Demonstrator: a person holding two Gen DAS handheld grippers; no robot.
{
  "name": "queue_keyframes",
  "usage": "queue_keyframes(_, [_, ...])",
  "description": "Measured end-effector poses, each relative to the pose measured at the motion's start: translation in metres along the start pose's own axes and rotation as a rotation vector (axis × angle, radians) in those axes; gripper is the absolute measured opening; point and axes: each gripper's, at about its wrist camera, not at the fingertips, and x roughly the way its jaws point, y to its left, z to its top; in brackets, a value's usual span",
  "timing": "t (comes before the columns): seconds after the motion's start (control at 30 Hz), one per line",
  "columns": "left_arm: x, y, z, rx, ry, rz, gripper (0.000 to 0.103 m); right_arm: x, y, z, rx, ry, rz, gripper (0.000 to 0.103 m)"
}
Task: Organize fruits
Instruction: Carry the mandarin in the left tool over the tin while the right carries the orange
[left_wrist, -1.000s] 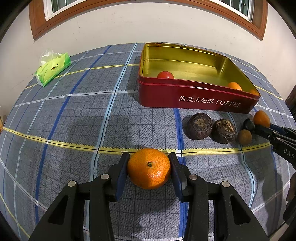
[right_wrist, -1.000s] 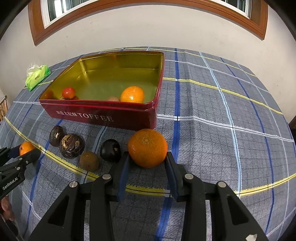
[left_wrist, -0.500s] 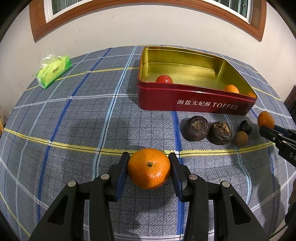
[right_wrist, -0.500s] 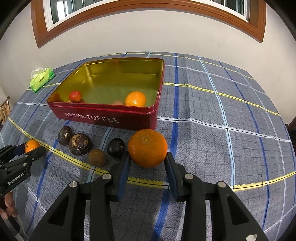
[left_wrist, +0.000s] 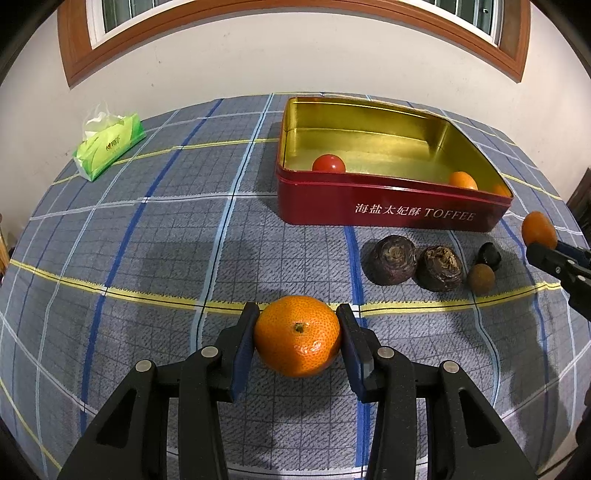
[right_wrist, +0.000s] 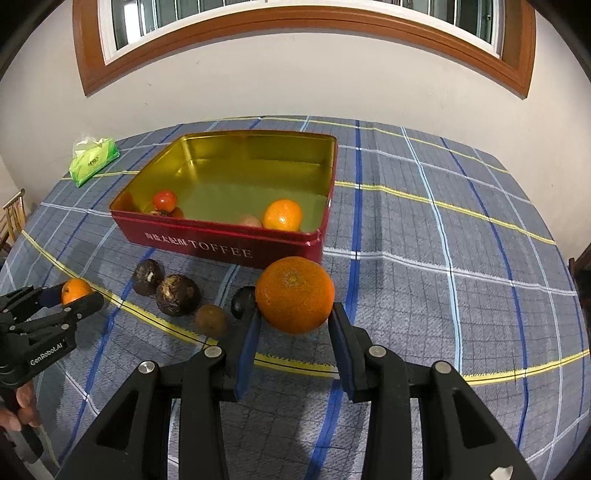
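Observation:
My left gripper (left_wrist: 297, 325) is shut on an orange (left_wrist: 297, 334), low over the checked cloth near its front. My right gripper (right_wrist: 294, 314) is shut on a bigger orange (right_wrist: 294, 294), held in the air in front of the near right corner of the red toffee tin (right_wrist: 221, 236). The tin (left_wrist: 391, 184) has a gold inside and holds a red tomato (right_wrist: 164, 200), a small orange (right_wrist: 282, 215) and a pale fruit (right_wrist: 250, 221). From the left wrist view the right gripper (left_wrist: 554, 254) shows at the right edge.
Two dark brown fruits (left_wrist: 393, 254) (left_wrist: 441, 267), a small brown one (left_wrist: 481, 278) and a small black one (left_wrist: 489, 254) lie on the cloth before the tin. A green tissue pack (left_wrist: 109, 146) lies at the far left. A hand (right_wrist: 22, 402) holds the left gripper's handle.
My right gripper has risen a little with its orange, so the tin and loose fruits sit lower and smaller in its view. The left gripper has kept still with its orange.

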Motion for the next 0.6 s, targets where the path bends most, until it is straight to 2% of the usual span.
queue_keyframes(0.6, [-0.009,0.013,0.019,-0.031,-0.03,-0.012,0.044,-0.002,0.007,0.043,-0.005,-0.057,0.035,0.035])
